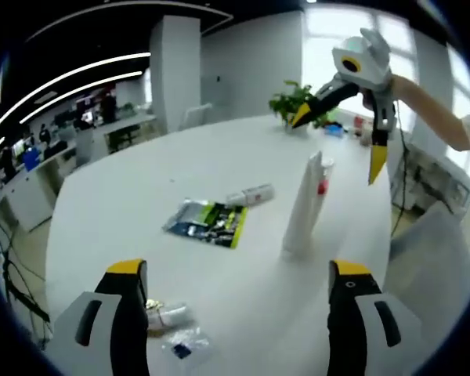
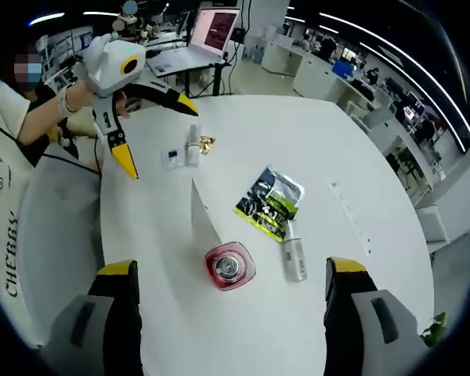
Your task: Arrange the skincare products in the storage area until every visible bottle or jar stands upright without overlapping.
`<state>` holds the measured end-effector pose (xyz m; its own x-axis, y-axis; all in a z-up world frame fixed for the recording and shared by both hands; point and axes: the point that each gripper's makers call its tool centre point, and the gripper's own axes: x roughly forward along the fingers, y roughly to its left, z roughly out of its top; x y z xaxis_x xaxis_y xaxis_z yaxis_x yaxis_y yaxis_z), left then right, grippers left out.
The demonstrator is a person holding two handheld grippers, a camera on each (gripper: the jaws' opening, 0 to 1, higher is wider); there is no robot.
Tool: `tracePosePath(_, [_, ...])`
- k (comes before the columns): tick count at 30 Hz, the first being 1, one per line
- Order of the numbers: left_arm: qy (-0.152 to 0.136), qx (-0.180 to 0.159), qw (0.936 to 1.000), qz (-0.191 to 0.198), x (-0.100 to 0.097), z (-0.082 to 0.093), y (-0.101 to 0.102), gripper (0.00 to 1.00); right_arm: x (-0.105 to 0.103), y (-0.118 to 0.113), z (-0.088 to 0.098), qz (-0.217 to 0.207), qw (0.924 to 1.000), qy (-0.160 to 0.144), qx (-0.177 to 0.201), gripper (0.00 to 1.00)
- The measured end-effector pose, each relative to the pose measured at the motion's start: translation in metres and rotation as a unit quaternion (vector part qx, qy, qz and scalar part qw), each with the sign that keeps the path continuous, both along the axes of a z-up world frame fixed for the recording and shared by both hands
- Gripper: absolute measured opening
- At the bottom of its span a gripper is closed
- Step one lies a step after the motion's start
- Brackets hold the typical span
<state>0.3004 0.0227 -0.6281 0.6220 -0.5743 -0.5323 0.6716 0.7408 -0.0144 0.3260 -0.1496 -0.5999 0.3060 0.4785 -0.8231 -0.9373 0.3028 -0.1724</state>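
The round white bench (image 2: 313, 157) carries everything. The left tool (image 1: 239, 301) hangs over the near edge with its yellow-tipped jaws spread wide and nothing between them; the right tool (image 2: 229, 301) is likewise spread and bare above the bench (each also shows in the other's view, held up in a hand with jaws apart). Near the middle of the bench lies a flat green-and-black sachet (image 1: 207, 222). Just beside it stands a tall white tube (image 1: 303, 207), upright on its cap end, with a red-lidded jar (image 2: 229, 266) upright close against it. A small clear bottle (image 2: 294, 254) lies on its side next to the sachet. Well apart, near the left tool, a small white tube (image 1: 168, 316) lies flat beside a little clear packet (image 1: 184, 345).
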Motion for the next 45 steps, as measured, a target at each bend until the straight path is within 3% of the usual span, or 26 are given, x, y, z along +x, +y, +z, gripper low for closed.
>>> tracePosePath(7, [0.006,0.002,0.9999,0.011,-0.002,-0.001,0.009,0.99,-0.002,-0.013,0.000,-0.012,0.9999,-0.001,0.009,0.99])
tracePosePath(16, [0.016,-0.019,0.9997,0.004,-0.009,-0.002,0.006,0.99,-0.016,-0.026,-0.003,-0.023,0.9997,0.002,0.011,0.99])
tracePosePath(24, [0.015,-0.016,0.9997,0.008,-0.010,-0.001,0.006,0.99,-0.013,-0.033,-0.010,-0.027,0.9994,0.010,0.017,0.99])
tracePosePath(31, [0.014,-0.018,0.9997,0.007,-0.011,0.000,0.004,0.99,-0.001,-0.041,-0.018,-0.036,0.9991,0.006,0.021,1.00])
tracePosePath(34, [0.013,-0.021,0.9997,0.007,-0.010,0.002,0.005,0.99,0.003,-0.050,-0.020,-0.046,0.9989,0.002,0.006,1.00])
tracePosePath(38, [0.012,-0.025,0.9996,0.007,-0.007,0.002,0.007,0.99,0.007,-0.055,-0.021,-0.058,0.9981,0.003,0.018,1.00])
tracePosePath(45, [0.016,-0.023,0.9996,0.006,-0.007,0.000,0.009,0.99,0.026,-0.066,-0.031,-0.074,0.9969,0.017,0.019,0.88])
